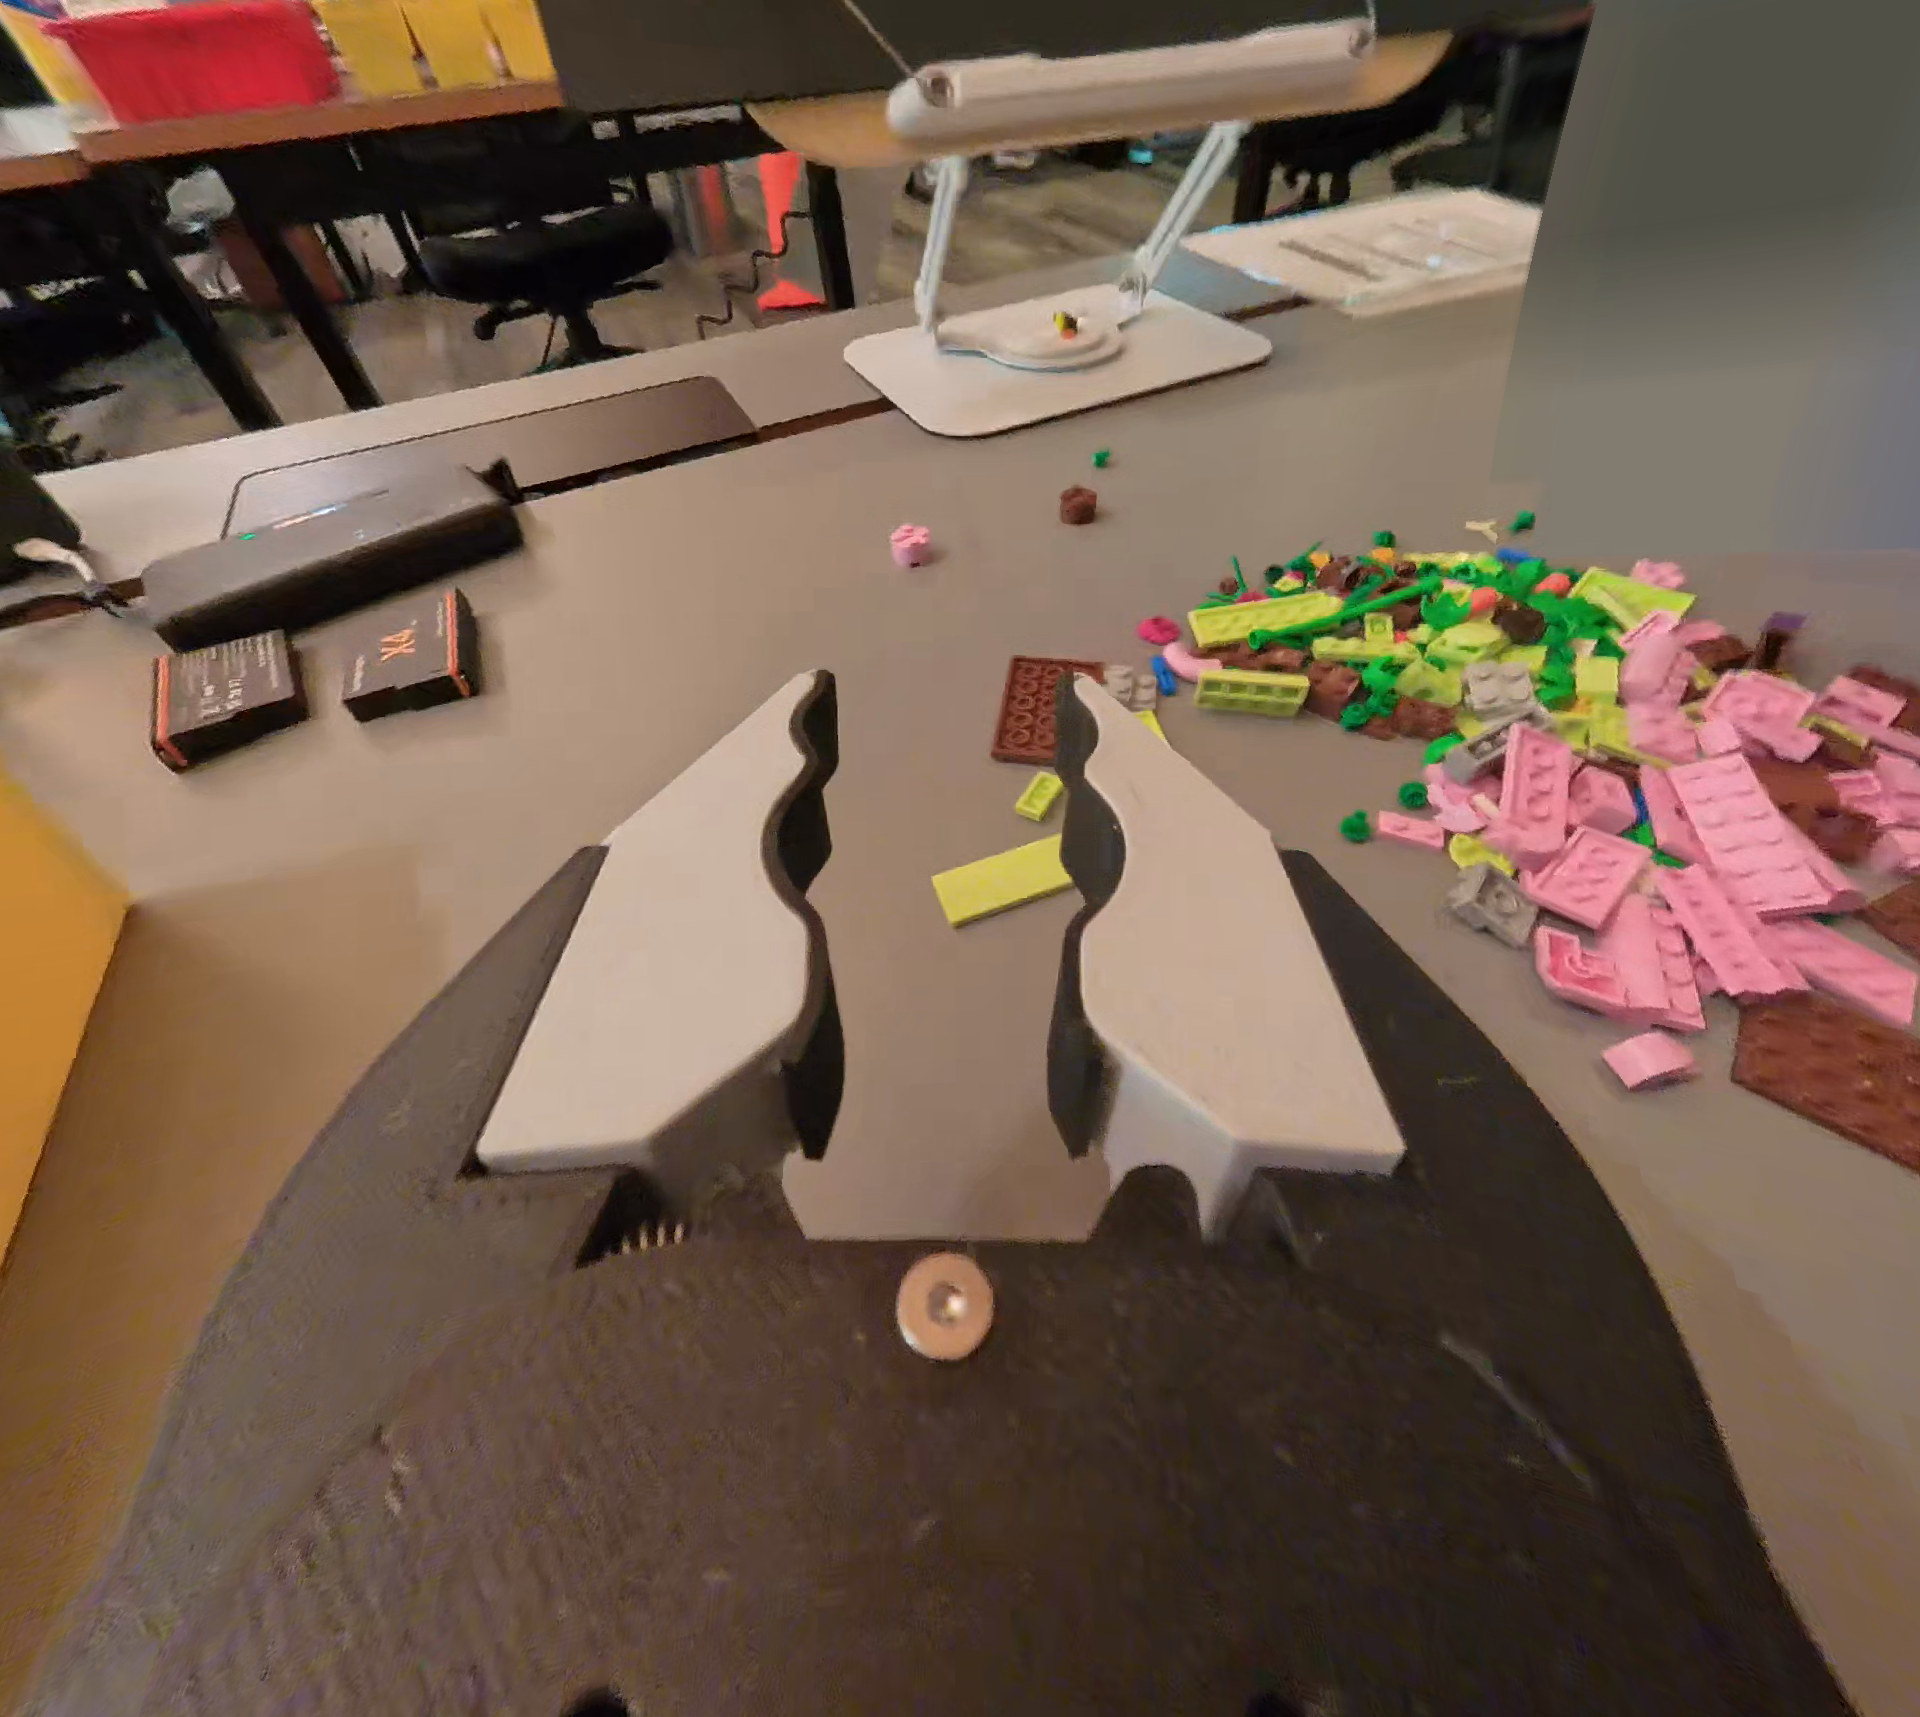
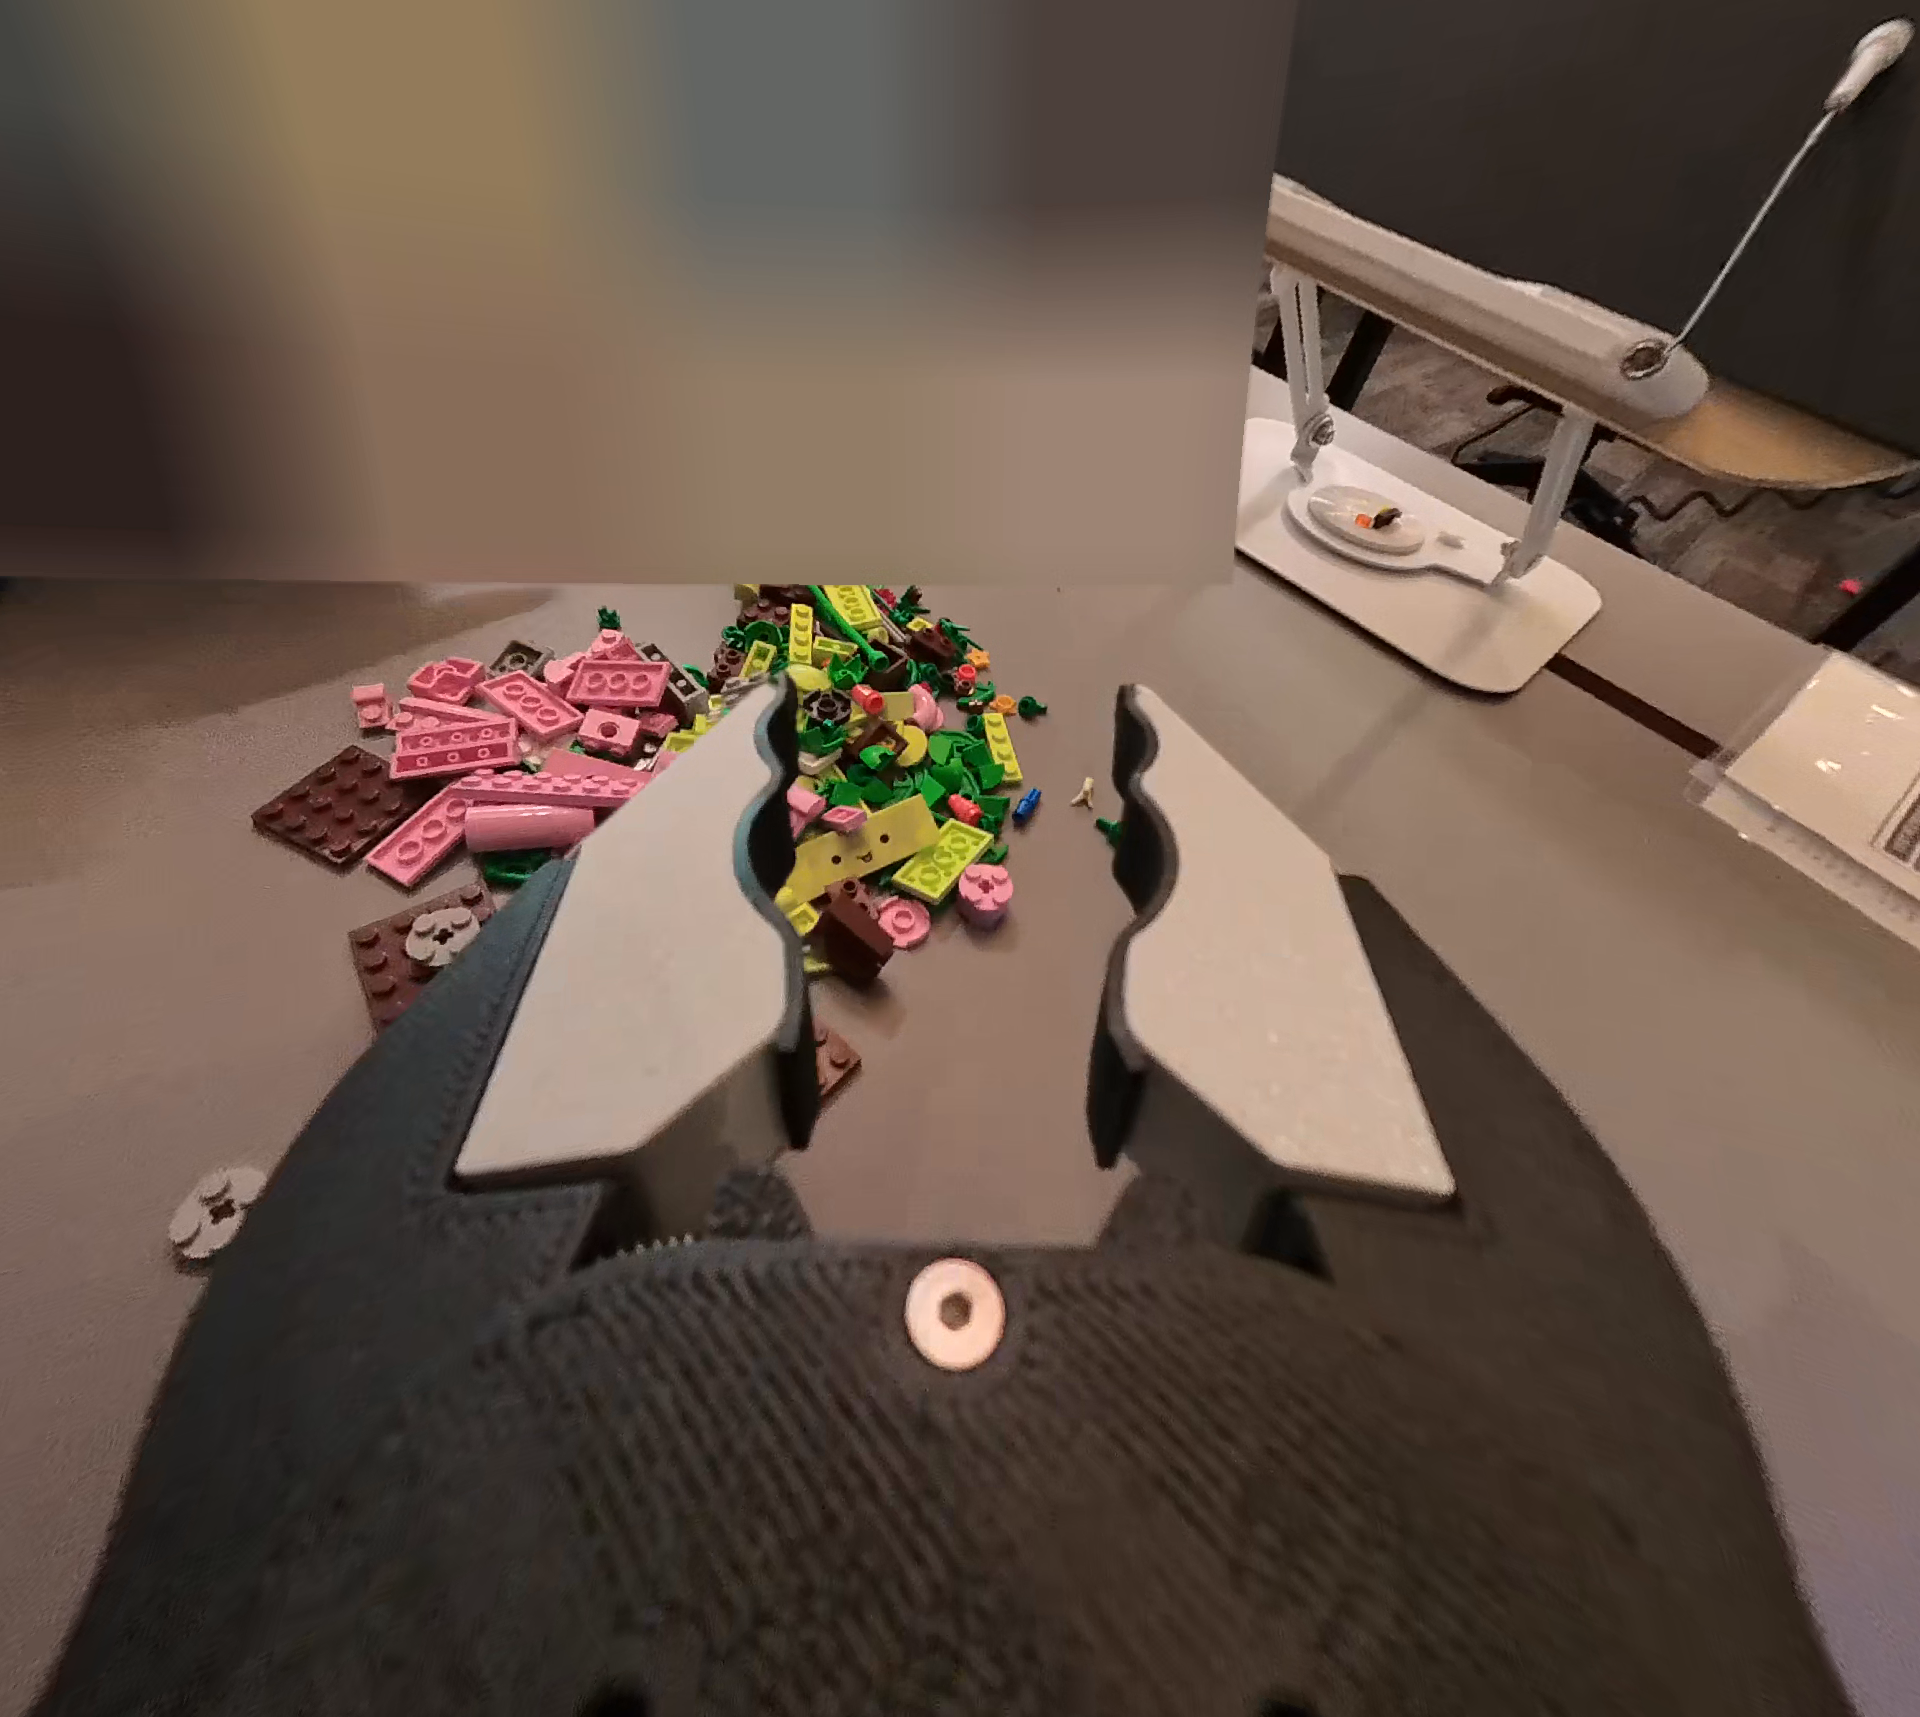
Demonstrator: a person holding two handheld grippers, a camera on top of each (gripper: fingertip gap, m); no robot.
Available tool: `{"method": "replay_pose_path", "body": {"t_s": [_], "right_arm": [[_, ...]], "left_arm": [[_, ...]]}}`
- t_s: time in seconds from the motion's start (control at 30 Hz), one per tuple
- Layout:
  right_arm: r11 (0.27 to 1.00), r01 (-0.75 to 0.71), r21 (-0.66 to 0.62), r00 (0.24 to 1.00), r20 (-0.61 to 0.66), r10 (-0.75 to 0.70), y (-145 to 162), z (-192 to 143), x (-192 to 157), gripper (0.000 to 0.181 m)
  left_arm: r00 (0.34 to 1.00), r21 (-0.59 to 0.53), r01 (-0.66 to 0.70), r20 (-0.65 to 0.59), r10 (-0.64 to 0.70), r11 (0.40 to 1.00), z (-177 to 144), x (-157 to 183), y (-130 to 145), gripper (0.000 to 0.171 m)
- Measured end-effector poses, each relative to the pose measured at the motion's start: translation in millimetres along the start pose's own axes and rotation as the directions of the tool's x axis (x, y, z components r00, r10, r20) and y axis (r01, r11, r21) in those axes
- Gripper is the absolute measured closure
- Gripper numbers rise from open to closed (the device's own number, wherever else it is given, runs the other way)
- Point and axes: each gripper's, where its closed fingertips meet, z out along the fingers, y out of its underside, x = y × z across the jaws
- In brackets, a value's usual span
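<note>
A heap of small toy bricks [image 1: 1558,732], pink, lime, green, brown and grey, lies on the grey table [image 1: 675,628]; it also shows in the right wrist view [image 2: 831,753]. My left gripper [image 1: 948,691] is open and empty above the table, left of the heap. A flat lime tile [image 1: 1000,878] lies between its fingers, and a brown plate [image 1: 1029,706] sits by its right fingertip. My right gripper [image 2: 951,701] is open and empty over the near edge of the heap. A lime tile with a drawn face [image 2: 873,841], a brown brick [image 2: 857,924] and pink round pieces [image 2: 982,893] lie between its fingers.
A white stand with a small dish [image 1: 1049,358] stands at the back; it also shows in the right wrist view [image 2: 1413,566]. A black device [image 1: 332,550] and two dark battery packs [image 1: 410,654] lie at the left. Loose pink [image 1: 910,543] and brown [image 1: 1078,506] pieces sit apart. A clear-covered sheet [image 2: 1829,784] lies right. My hands' fingertips stand some 30 cm from each other.
</note>
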Motion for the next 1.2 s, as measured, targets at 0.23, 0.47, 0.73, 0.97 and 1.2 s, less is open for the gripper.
{"method": "replay_pose_path", "body": {"t_s": [0.23, 0.47, 0.73, 0.97, 1.2], "right_arm": [[1.0, -0.005, -0.02, 1.0, -0.014, 0.005, 3.3, 1.4, 2.4, 0.126], [0.998, -0.05, 0.048, 0.998, -0.029, 0.051, -7.3, -5.4, 9.1, 0.132], [0.996, -0.048, 0.078, 0.996, -0.075, 0.053, -11.5, -9.6, 17.3, 0.134], [0.995, -0.054, 0.083, 0.996, -0.066, 0.059, -12.4, -9.6, 16.2, 0.136], [0.993, -0.069, 0.097, 0.996, -0.054, 0.075, -14.4, -10.6, 15.6, 0.138]], "left_arm": [[1.0, -0.002, -0.025, -0.008, 0.025, 1.0, 3.6, 7.9, -0.7, 0.136], [0.992, 0.046, 0.112, 0.051, -0.115, 0.993, -2.1, -14.0, -4.7, 0.138], [0.99, 0.035, 0.128, 0.058, -0.129, 0.991, -3.2, -16.5, -2.7, 0.159], [0.984, 0.003, 0.18, -0.008, -0.18, 0.984, 0.3, -9.2, 0.8, 0.153], [0.985, -0.002, 0.173, -0.012, -0.173, 0.985, 0.7, -7.8, 1.2, 0.151]]}}
